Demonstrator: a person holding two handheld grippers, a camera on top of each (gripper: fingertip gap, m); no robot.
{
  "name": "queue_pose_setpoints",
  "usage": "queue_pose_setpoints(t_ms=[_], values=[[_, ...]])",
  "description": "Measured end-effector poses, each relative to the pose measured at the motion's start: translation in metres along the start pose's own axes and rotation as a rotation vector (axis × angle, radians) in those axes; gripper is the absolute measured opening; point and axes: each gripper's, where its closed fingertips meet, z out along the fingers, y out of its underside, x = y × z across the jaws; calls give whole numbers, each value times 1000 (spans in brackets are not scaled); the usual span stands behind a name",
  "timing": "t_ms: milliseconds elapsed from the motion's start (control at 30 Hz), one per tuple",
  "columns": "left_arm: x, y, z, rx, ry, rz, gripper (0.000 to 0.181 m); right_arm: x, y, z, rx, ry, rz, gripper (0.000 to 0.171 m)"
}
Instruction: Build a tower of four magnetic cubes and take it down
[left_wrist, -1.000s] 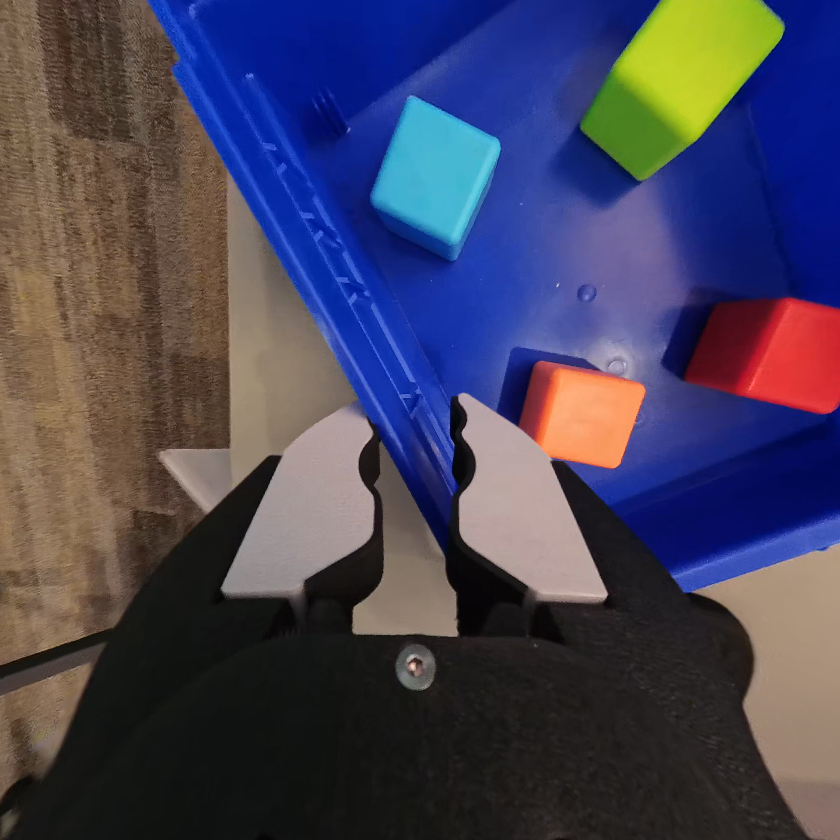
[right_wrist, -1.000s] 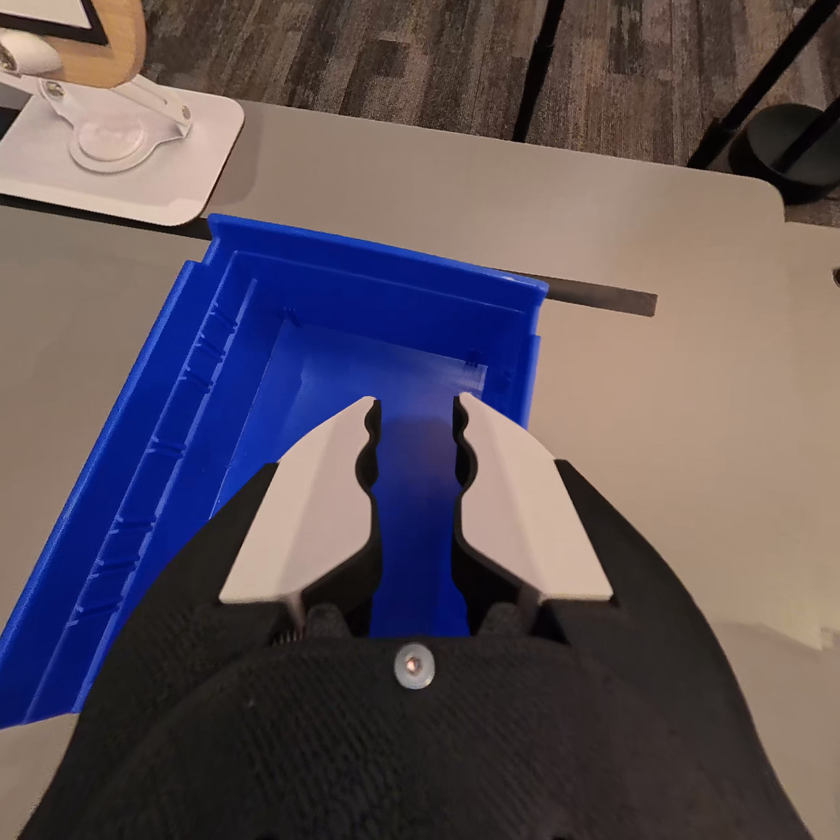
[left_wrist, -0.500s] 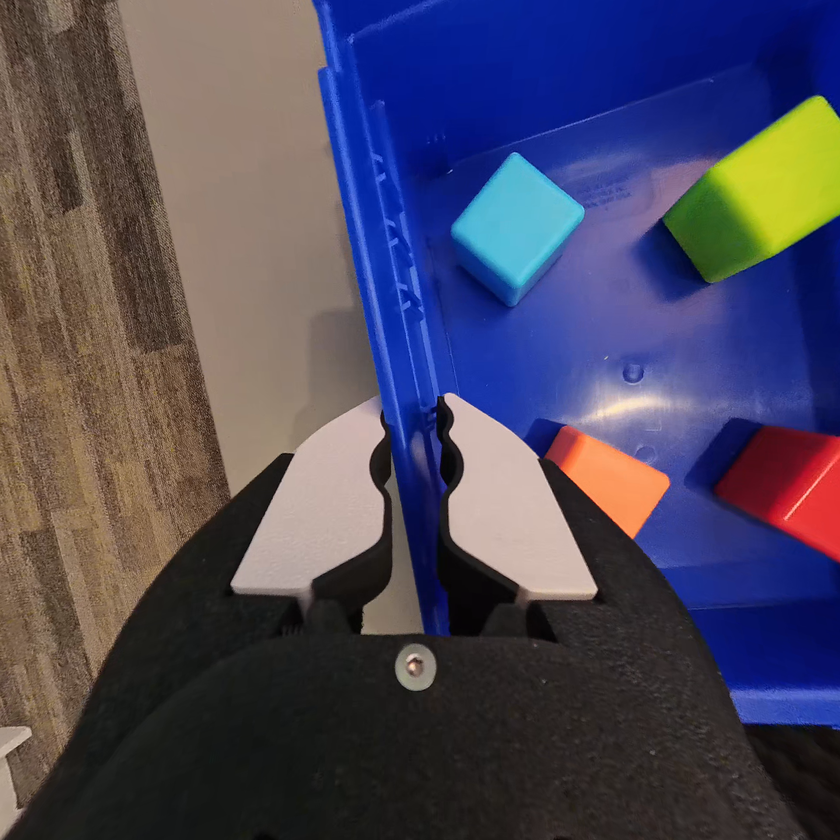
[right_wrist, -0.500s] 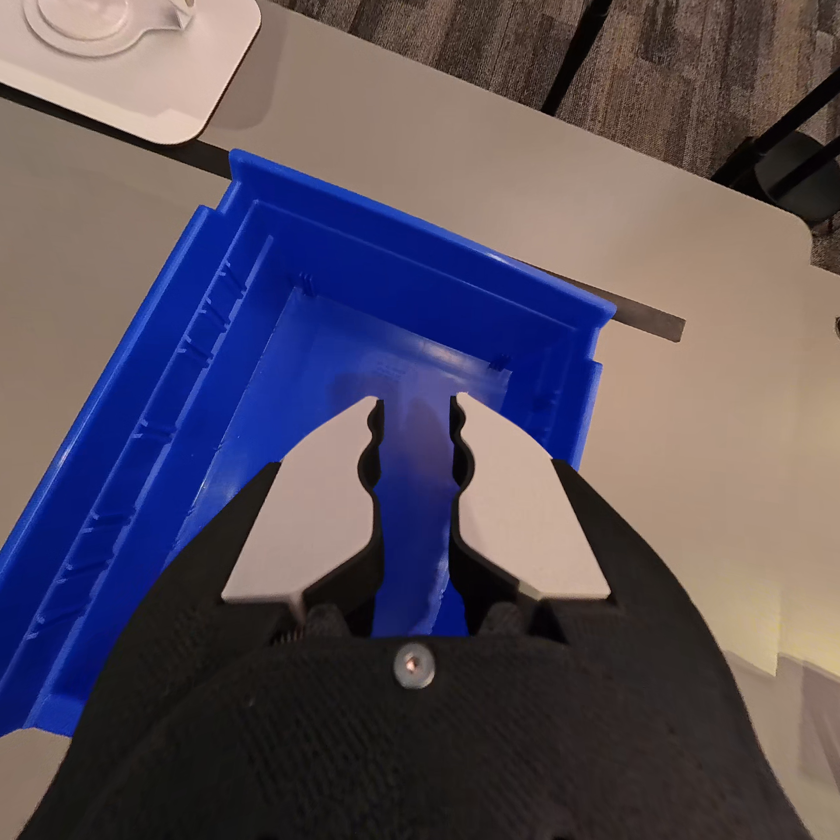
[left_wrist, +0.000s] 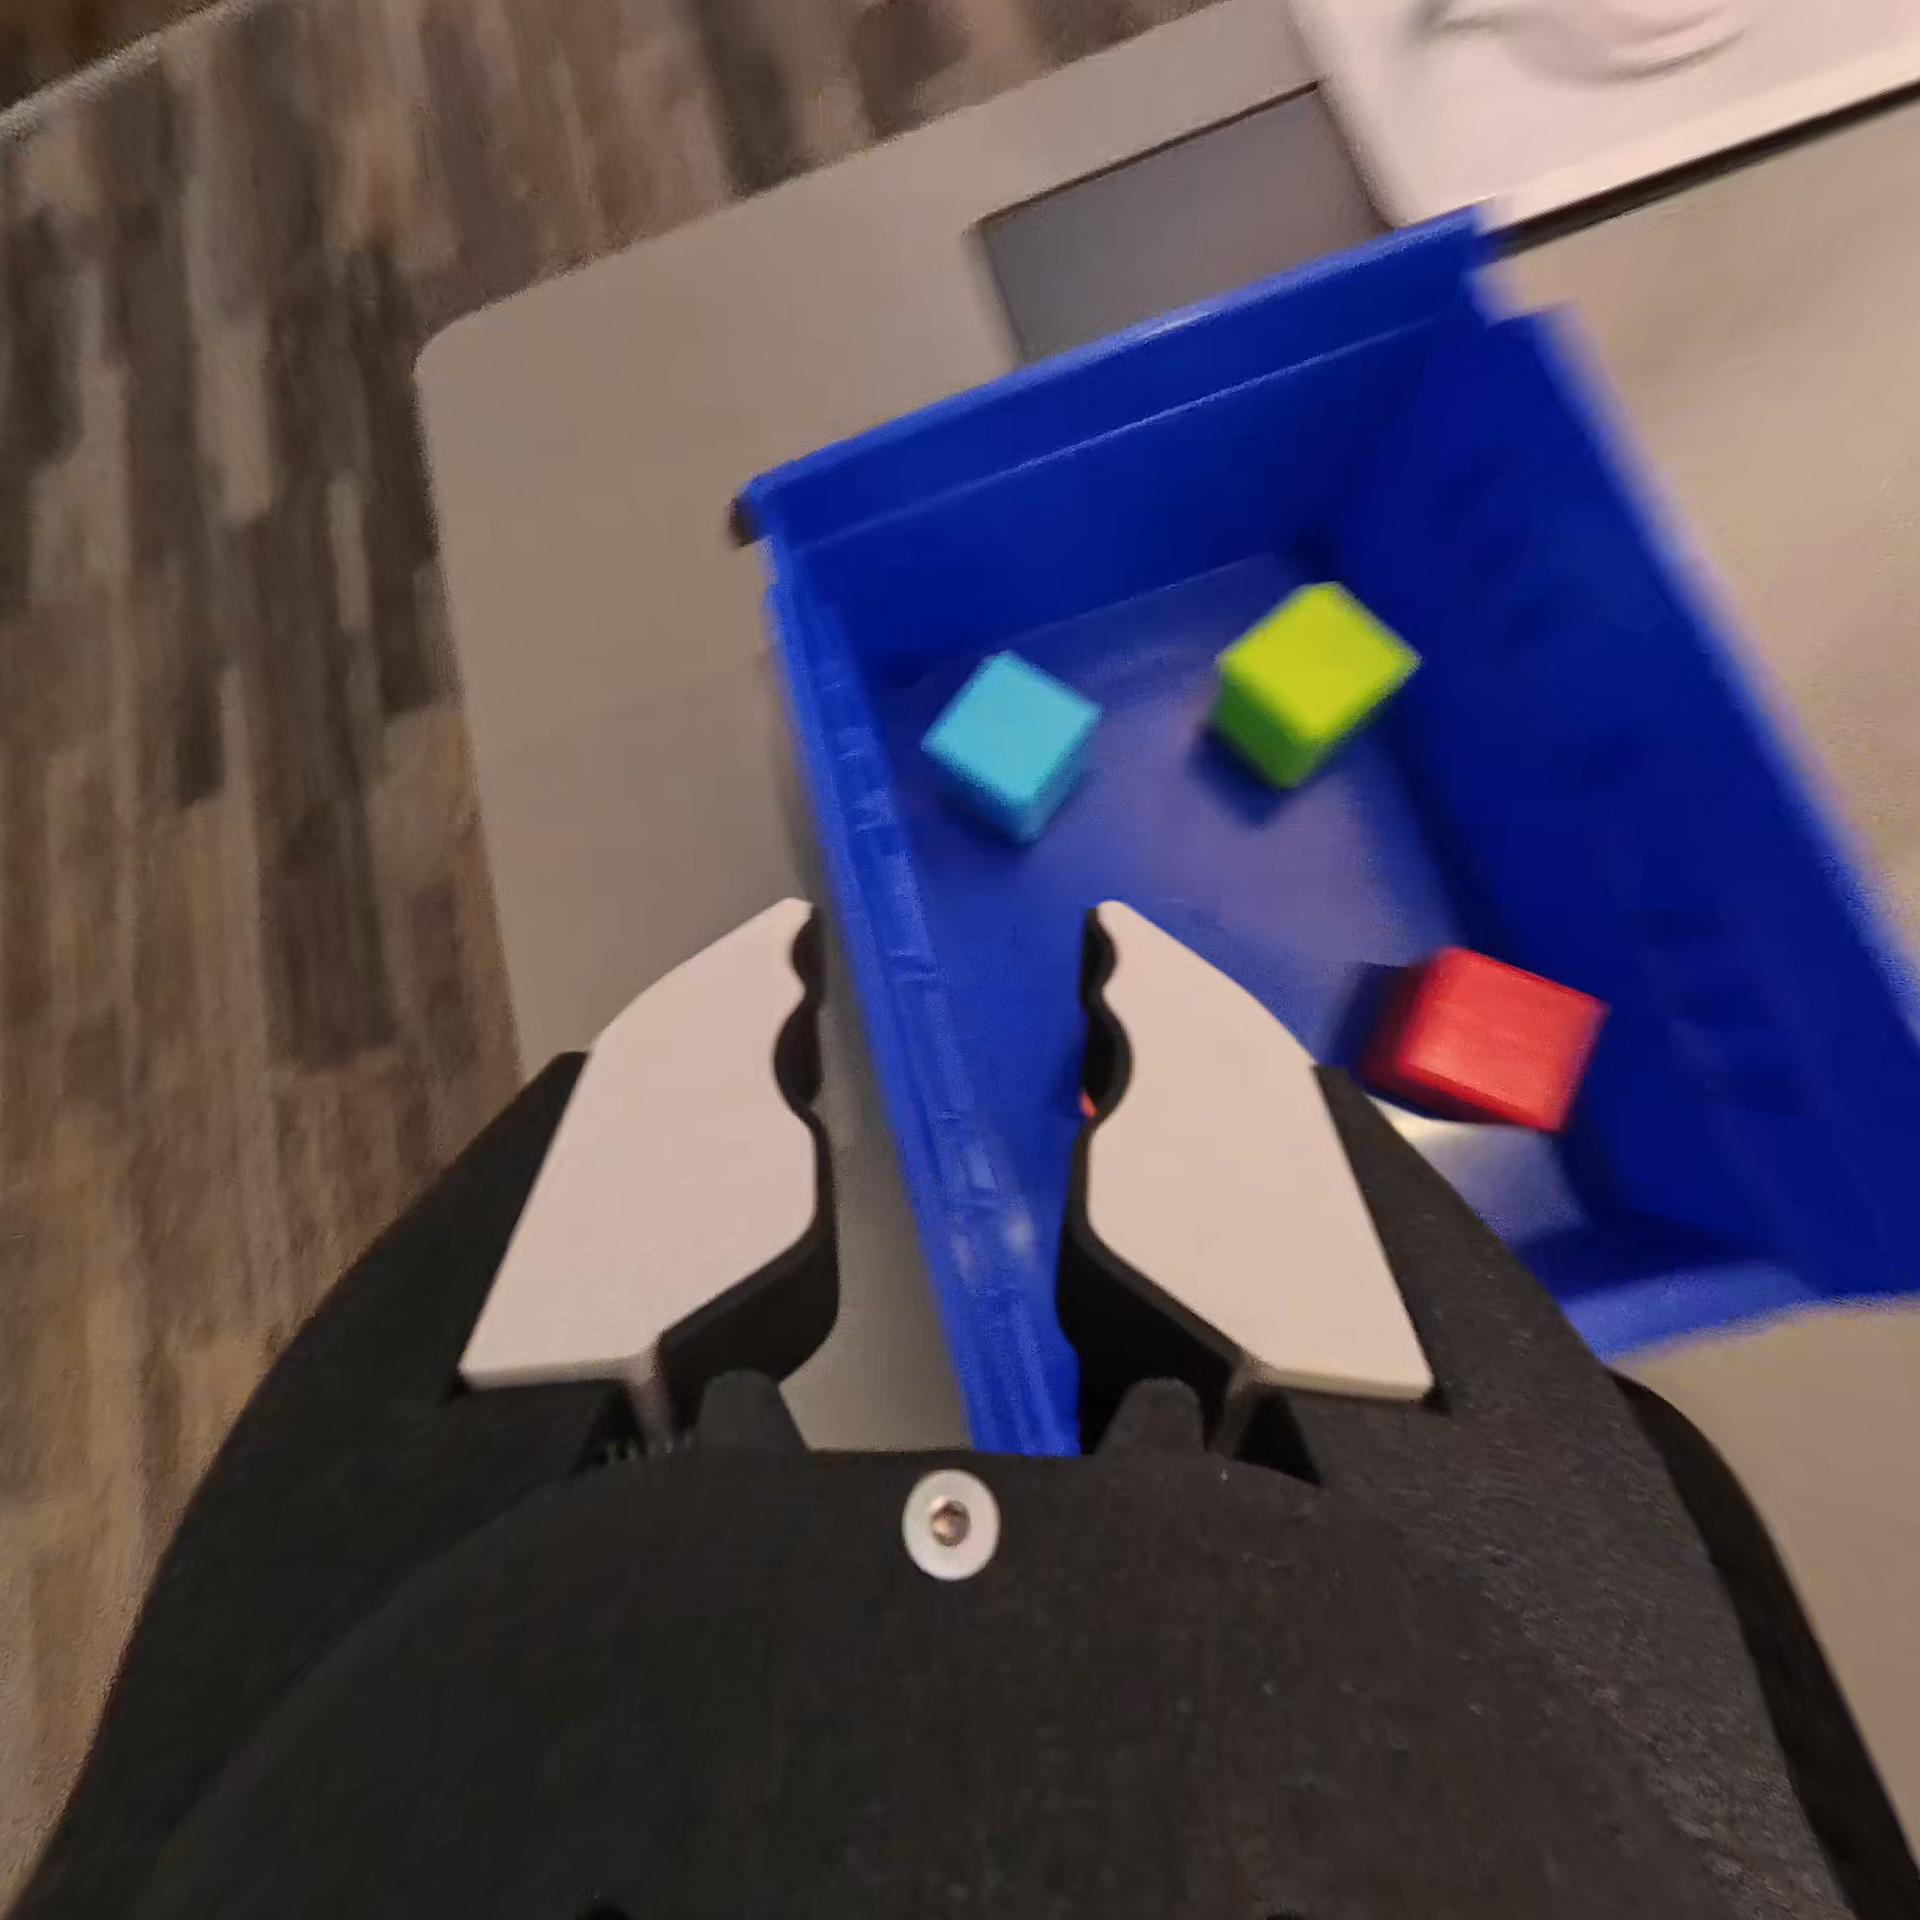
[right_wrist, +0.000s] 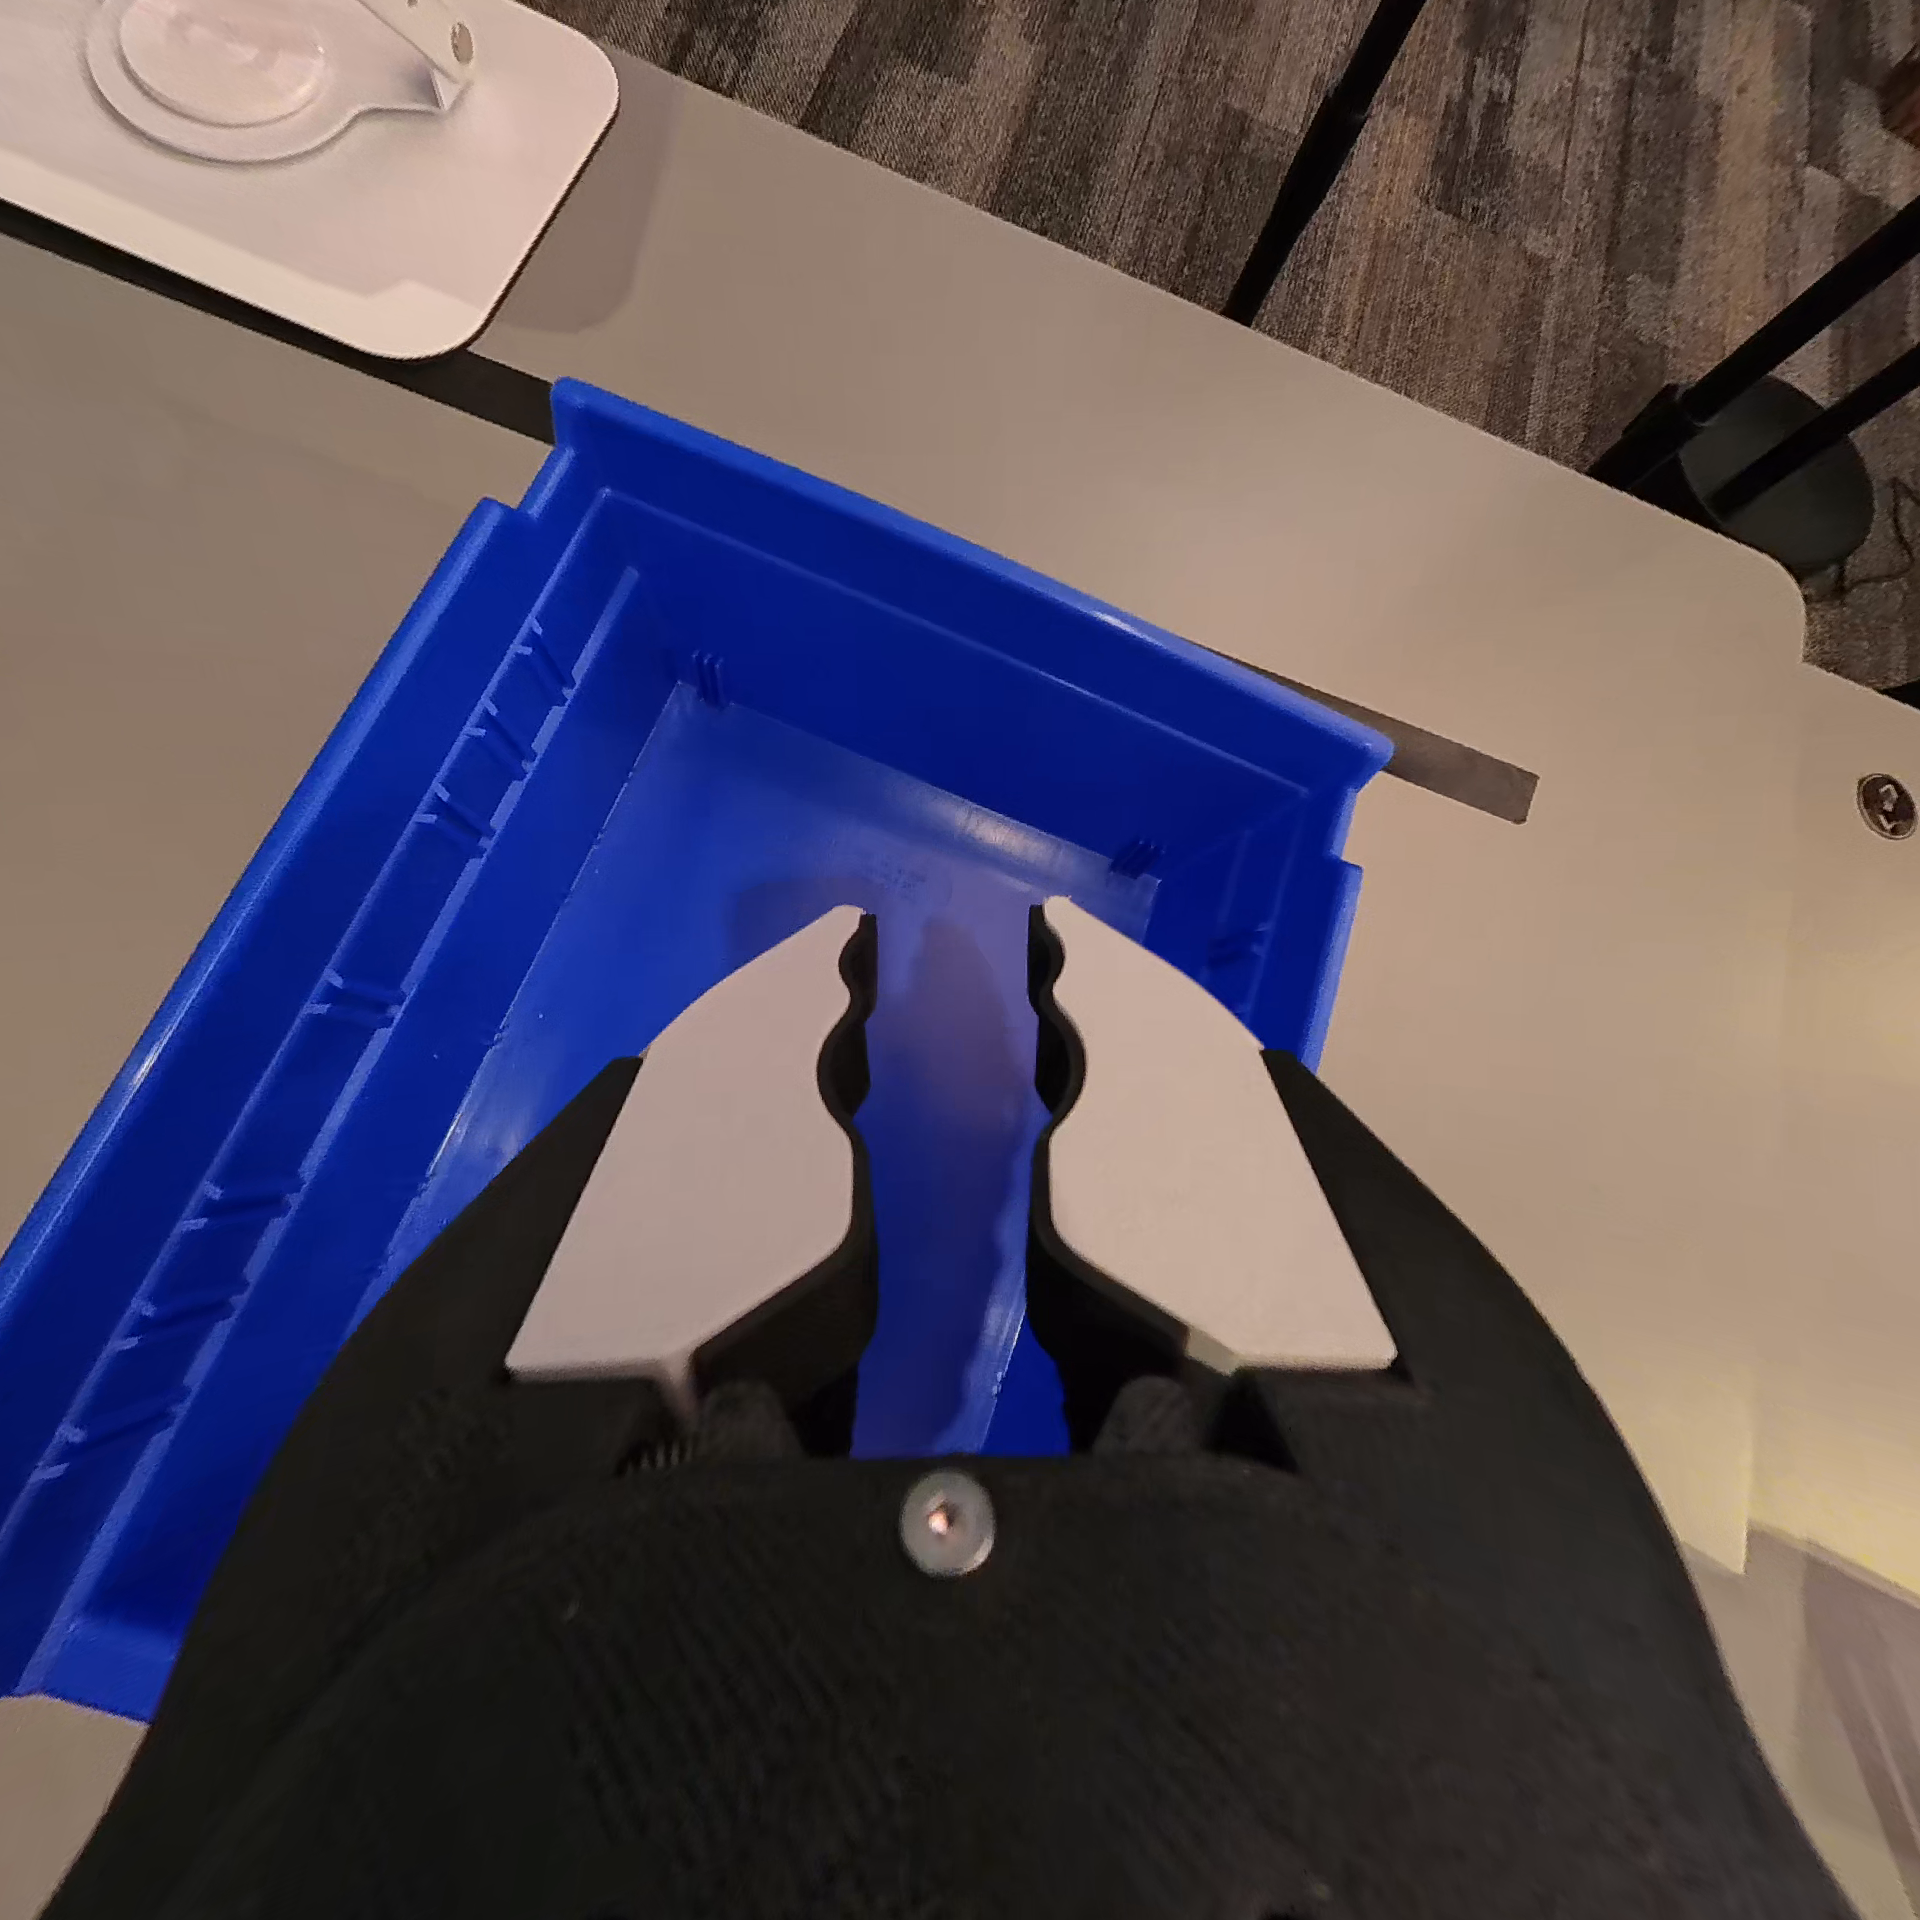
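Left gripper (left_wrist: 951, 914): we see its fingers (left_wrist: 675, 1143) spread apart, straddling the left side wall of the blue bin (left_wrist: 1143, 468) without pinching it; a gap shows on either side of the wall. A sliver of orange (left_wrist: 1083, 1103) peeks out at the inner edge of the right finger; we cannot tell what it belongs to.

Further out in the left wrist view, three cubes lie loose on the bin floor, none stacked and none touching another. The cyan cube (left_wrist: 1010, 743) sits at 12 o'clock from the fingertips, close to the left wall. The lime cube (left_wrist: 1311, 677) is at 1 o'clock, near the far wall. The red cube (left_wrist: 1481, 1039) is at 3 o'clock, just beyond the right finger. This view is motion-blurred. The bin rests on a grey worktop (left_wrist: 623, 520), with wood-patterned floor (left_wrist: 208, 623) at 9 o'clock.

Right gripper (right_wrist: 951, 909): we note its fingers (right_wrist: 1174, 1122) parted by a narrow gap with nothing between them, hovering over the floor of the bin (right_wrist: 312, 935) near the far wall. No cubes are visible in this view. Beyond the bin, at 11 o'clock, a white stand base (right_wrist: 312, 187) sits on the worktop (right_wrist: 1143, 416); black legs (right_wrist: 1766, 343) stand on the floor at 2 o'clock.
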Motion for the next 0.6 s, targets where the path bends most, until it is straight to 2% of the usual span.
queue_pose_setpoints(t_ms=[67,133,167,233,300,333,467,533,600], values=[[48,1,-14,21,205,58,73,0,1,0,-1,0,1,29],[95,23,-17,-131,403,176,65,1,3,2,-12,0,0,29],[107,34,-13,-219,437,237,67,1,5,3,-19,-1,0,30],[118,49,2,-348,422,305,68,1,7,4,-26,-1,3,30],[117,50,23,-411,326,367,77,3,8,3,-27,-5,11,30],[116,50,32,-435,280,396,73,4,9,3,-28,-5,15,30],[137,65,49,-561,308,443,78,8,12,3,-26,-14,38,30],[139,68,55,-593,284,464,84,11,14,3,-29,-18,47,30],[143,68,59,-598,292,468,83,13,16,3,-31,-22,57,30]])
